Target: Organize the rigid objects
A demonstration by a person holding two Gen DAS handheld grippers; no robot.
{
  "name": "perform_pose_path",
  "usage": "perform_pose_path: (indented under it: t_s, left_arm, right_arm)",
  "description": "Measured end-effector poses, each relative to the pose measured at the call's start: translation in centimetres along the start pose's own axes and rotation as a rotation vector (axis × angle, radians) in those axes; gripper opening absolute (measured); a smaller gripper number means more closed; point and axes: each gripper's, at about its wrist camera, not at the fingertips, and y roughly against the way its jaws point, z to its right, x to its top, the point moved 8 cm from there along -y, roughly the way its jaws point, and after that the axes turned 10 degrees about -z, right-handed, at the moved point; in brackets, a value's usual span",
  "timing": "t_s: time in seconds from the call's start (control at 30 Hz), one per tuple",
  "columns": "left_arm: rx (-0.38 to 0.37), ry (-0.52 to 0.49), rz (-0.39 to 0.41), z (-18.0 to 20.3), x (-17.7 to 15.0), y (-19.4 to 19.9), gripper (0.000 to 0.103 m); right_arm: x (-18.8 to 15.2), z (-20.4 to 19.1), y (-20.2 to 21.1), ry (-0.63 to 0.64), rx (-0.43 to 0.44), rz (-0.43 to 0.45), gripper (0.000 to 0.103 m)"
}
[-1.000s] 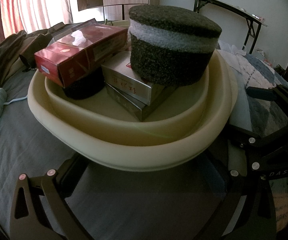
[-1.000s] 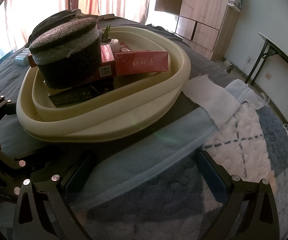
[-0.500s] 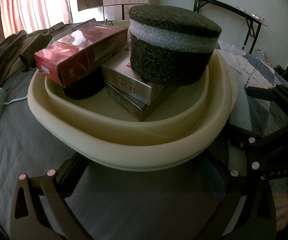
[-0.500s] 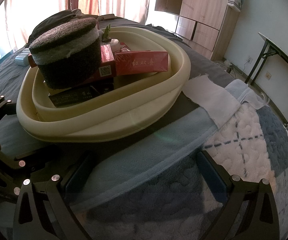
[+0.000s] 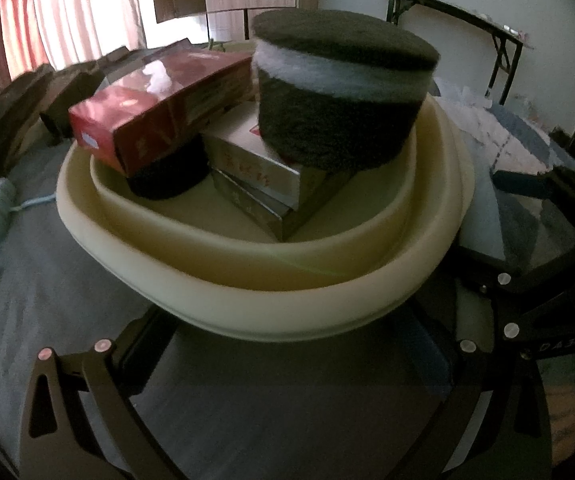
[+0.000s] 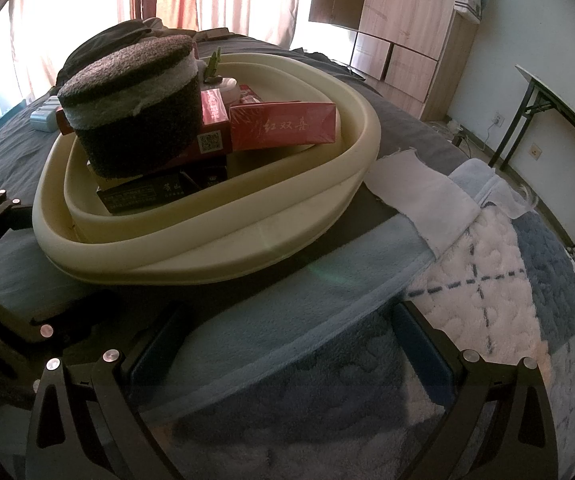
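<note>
The whole left wrist view is smeared with blur, so print on the silver boxes can't be read. A black round thing hides mostly under the red carton. Beneath the dark foam puck, box labels are too small to make out.

Bed with dark grey sheet, cream basin resting on it, blue-white quilt alongside

We saw a cream tub on the bed, holding a round dark sponge on top of silver boxes and a tilted red box.
</note>
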Motion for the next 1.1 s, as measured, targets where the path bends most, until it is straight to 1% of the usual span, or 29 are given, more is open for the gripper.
perform_pose_path:
  t_s: [0.1,1.1]
  left_arm:
    - [0.009,-0.005,0.001,0.17,-0.05,0.08,0.103]
    - [0.003,-0.002,0.0,0.33,-0.06,0.05,0.103]
  right_arm:
    - [0.0,-0.02,0.0,0.001,-0.002,0.0,0.103]
    - [0.01,-0.01,0.0,0.0,-0.001,0.0,0.103]
